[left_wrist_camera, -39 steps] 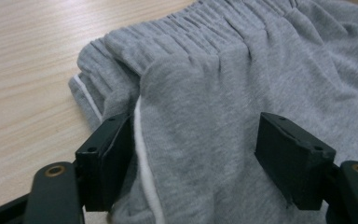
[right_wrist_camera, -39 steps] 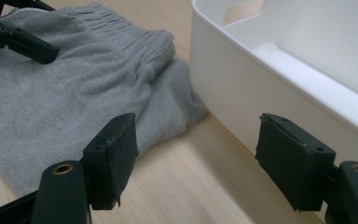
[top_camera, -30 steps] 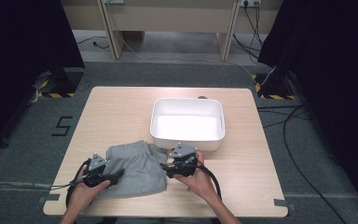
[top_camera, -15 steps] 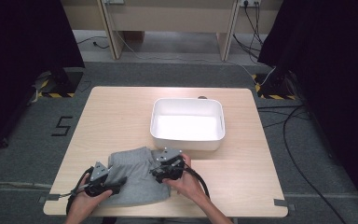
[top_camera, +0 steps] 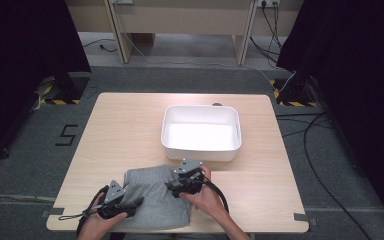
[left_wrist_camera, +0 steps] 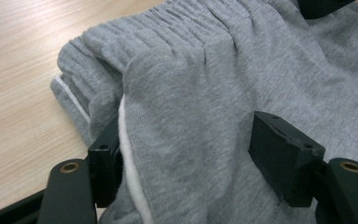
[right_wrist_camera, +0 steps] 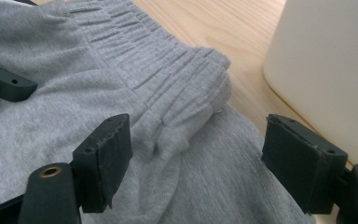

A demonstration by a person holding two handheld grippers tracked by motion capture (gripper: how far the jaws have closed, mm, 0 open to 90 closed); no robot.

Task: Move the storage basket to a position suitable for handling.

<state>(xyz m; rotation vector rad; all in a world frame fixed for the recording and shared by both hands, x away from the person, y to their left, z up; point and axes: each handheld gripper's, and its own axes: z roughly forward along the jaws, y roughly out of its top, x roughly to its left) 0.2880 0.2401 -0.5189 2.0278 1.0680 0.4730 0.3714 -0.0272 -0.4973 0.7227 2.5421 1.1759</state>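
**Grey garment folded at the desk's near edge, bin not yet loaded**

A grey knitted garment (top_camera: 156, 197), with an elastic ribbed waistband and a white trim along one edge, is seen lying on the desk (top_camera: 130, 125) at its near side, just in front of the white bin (top_camera: 201, 132). It is gathered into a compact, roughly squared bundle, with layers stacked over one another.

The left claw (left_wrist_camera: 186, 154) is held wide apart, its jaws standing on either side of a raised fold of the cloth; nothing is clamped between them. In the high view it is found at the bundle's near left corner (top_camera: 122, 206). The right claw (right_wrist_camera: 196, 158) is likewise spread open, with the doubled-over waistband lying between its jaws but not pinched. In the high view it is placed over the bundle's far right corner (top_camera: 180, 186), near the bin's front wall.

The folding is judged to be well advanced, though the bundle looks loose and uneven at the waistband. The bin is seen to hold nothing. What is left, by this reading, is a final tidying or grasp of the bundle, and possibly its transfer into the bin; that last aim is only inferred from the bin's closeness.
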